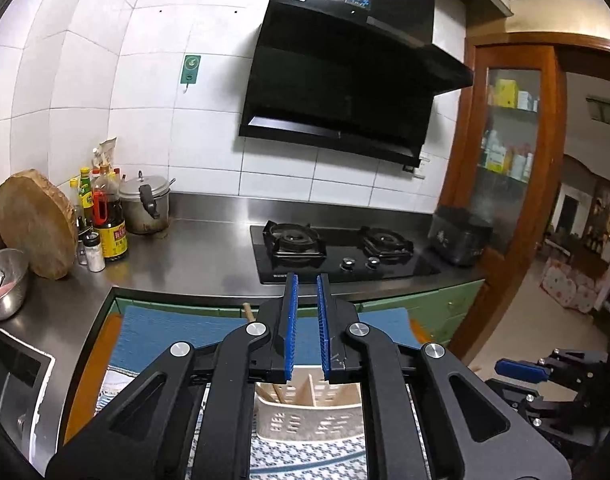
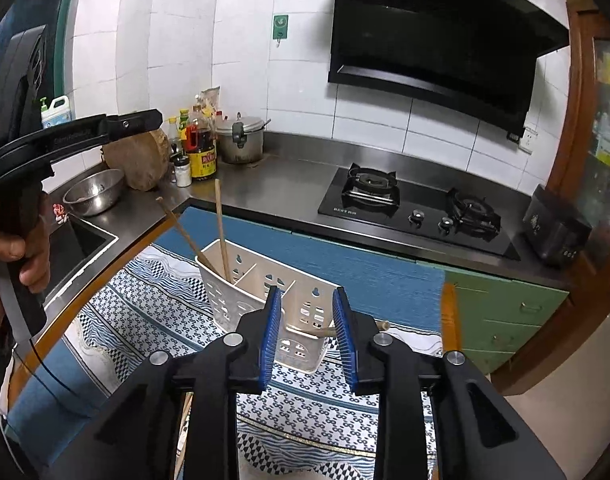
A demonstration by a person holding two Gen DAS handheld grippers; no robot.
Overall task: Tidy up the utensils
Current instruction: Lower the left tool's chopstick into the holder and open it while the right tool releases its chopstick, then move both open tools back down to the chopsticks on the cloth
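Observation:
A white plastic utensil caddy (image 2: pixel 261 300) with three compartments stands on a patterned cloth (image 2: pixel 153 312). Two wooden chopsticks (image 2: pixel 221 224) stand upright in its left compartment. Another wooden utensil (image 2: pixel 325 333) lies on the cloth behind the caddy's right end. My right gripper (image 2: pixel 307 300) is open and empty, just in front of and above the caddy. My left gripper (image 1: pixel 307 284) is open and empty, held above the caddy (image 1: pixel 309 404), which shows between its arms. A chopstick tip (image 1: pixel 247 312) pokes up beside the left finger.
A blue mat (image 2: pixel 345 268) covers the table's far part. Beyond are a steel counter (image 1: pixel 201 256), gas hob (image 1: pixel 337 252), pot (image 1: pixel 145 204), sauce bottles (image 1: pixel 109 220), wooden chopping block (image 1: pixel 37 224), steel bowl (image 1: pixel 5 280) and sink (image 2: pixel 73 248). Green cabinets (image 2: pixel 505 312) stand at right.

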